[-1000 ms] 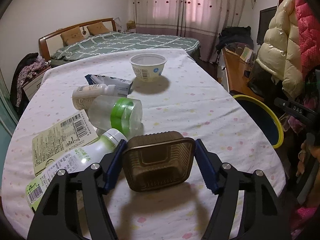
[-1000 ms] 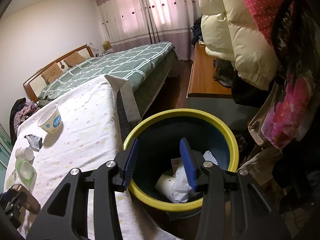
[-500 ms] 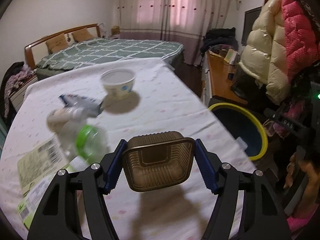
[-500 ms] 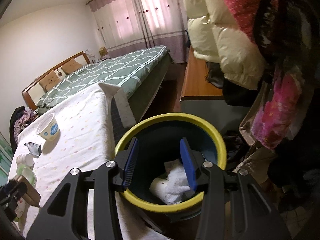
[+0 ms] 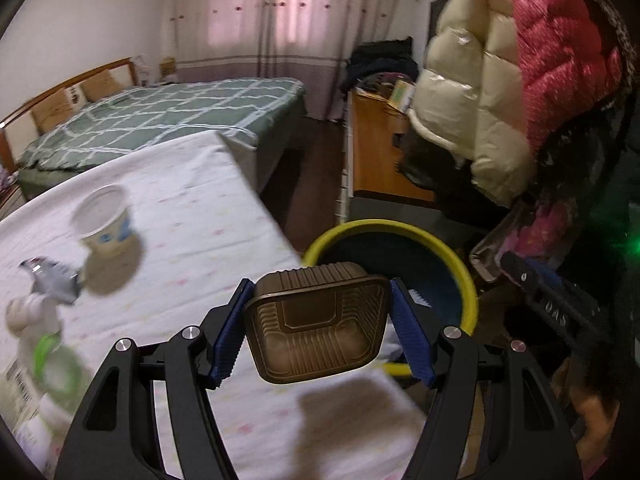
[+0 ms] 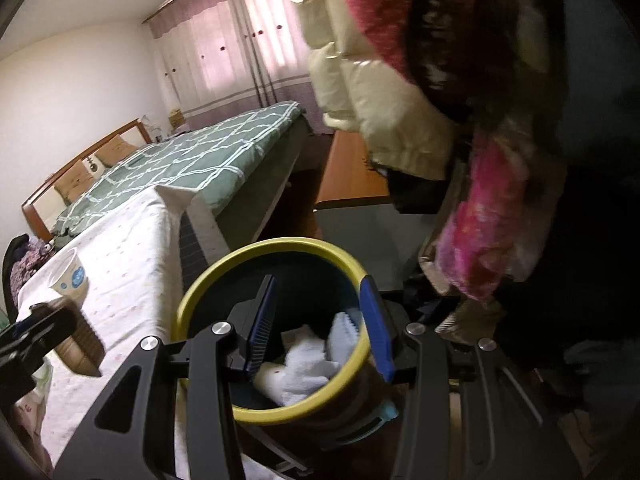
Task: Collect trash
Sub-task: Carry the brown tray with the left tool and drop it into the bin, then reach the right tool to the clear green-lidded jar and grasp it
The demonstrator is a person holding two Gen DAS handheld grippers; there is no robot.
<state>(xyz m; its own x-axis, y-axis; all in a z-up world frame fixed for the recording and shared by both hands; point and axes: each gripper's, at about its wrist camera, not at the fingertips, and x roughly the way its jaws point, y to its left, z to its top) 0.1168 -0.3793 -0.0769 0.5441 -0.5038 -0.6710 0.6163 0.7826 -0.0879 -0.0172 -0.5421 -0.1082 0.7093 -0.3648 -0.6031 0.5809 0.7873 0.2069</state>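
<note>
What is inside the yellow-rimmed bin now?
Inside the yellow-rimmed bin lies crumpled white paper trash. The right gripper covers part of it; the bottom is hidden.

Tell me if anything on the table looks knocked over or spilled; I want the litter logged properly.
Nothing looks spilled. The yogurt cup stands upright; the green-labelled bottle lies on its side beside a crumpled wrapper, though blur hides detail.

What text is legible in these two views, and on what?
"DAS": embossed on the black gripper body at the right edge of the left wrist view, upside down there.
Blue print on the white cup: too blurred to read.
Barcoded wrapper at the left edge: blurred, unreadable.
Brown plastic tray: no text visible.
</note>
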